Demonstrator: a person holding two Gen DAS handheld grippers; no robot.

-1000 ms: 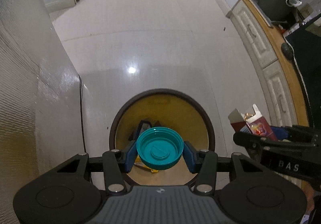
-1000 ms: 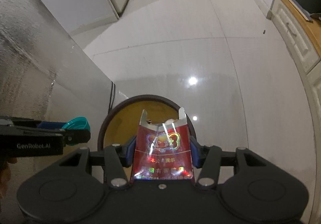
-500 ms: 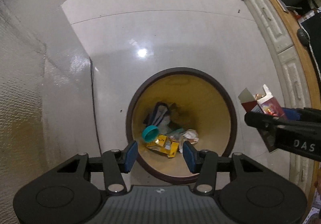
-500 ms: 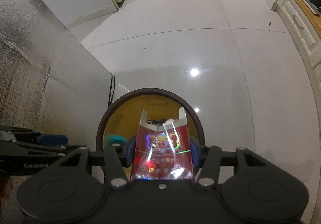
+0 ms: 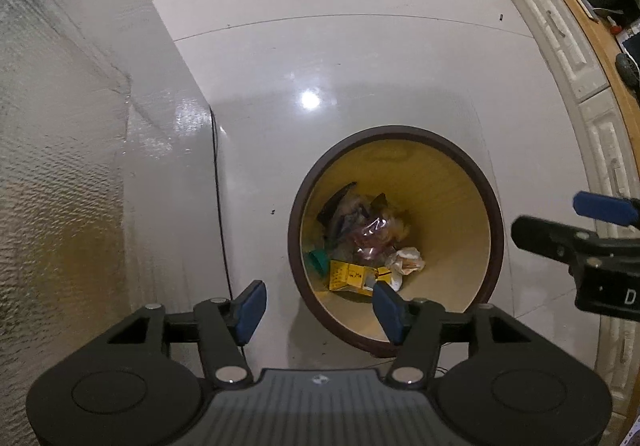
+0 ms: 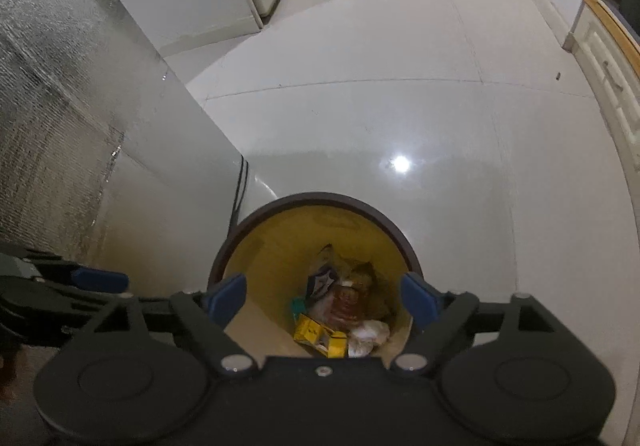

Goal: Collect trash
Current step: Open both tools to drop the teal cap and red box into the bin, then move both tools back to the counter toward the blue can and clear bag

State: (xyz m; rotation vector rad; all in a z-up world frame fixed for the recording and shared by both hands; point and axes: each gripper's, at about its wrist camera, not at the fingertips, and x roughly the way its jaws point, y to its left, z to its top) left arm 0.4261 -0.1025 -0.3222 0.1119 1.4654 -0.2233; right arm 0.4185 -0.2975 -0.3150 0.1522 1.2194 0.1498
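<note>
1. Since the earlier frames the teal lid (image 5: 318, 261) has left the left gripper (image 5: 318, 304); it now lies low in the bin (image 5: 495, 242), against the left inner wall, just beside a yellow carton (image 5: 349, 276).
2. The red packet (image 6: 346, 299) that was clamped in the right gripper (image 6: 324, 296) half a second ago is gone from it too, and a reddish, shiny packet now sits on the heap in the bin.
3. The left gripper's fingers (image 5: 250, 305) have just been opening; they stand moderately apart with nothing between them, and only floor and the bin's near rim show through the gap.
4. The right gripper's fingers (image 6: 224, 297) have just been opening as well; they are spread wide and empty, framing the bin's mouth in the right wrist view.
5. In the left wrist view the bin has shifted to the right of the frame compared with a second ago, so the left gripper hangs over its left rim rather than its centre.
6. The right gripper shows at the right edge of the left wrist view, beside the bin, with one blue pad (image 5: 604, 205) visible.
7. The heap also holds crumpled white paper (image 5: 408, 260) and dark wrappers (image 5: 340, 206).
8. The bin stands on the glossy pale floor (image 6: 380, 118), close to a silvery textured panel (image 6: 44, 106) on the left.
</note>
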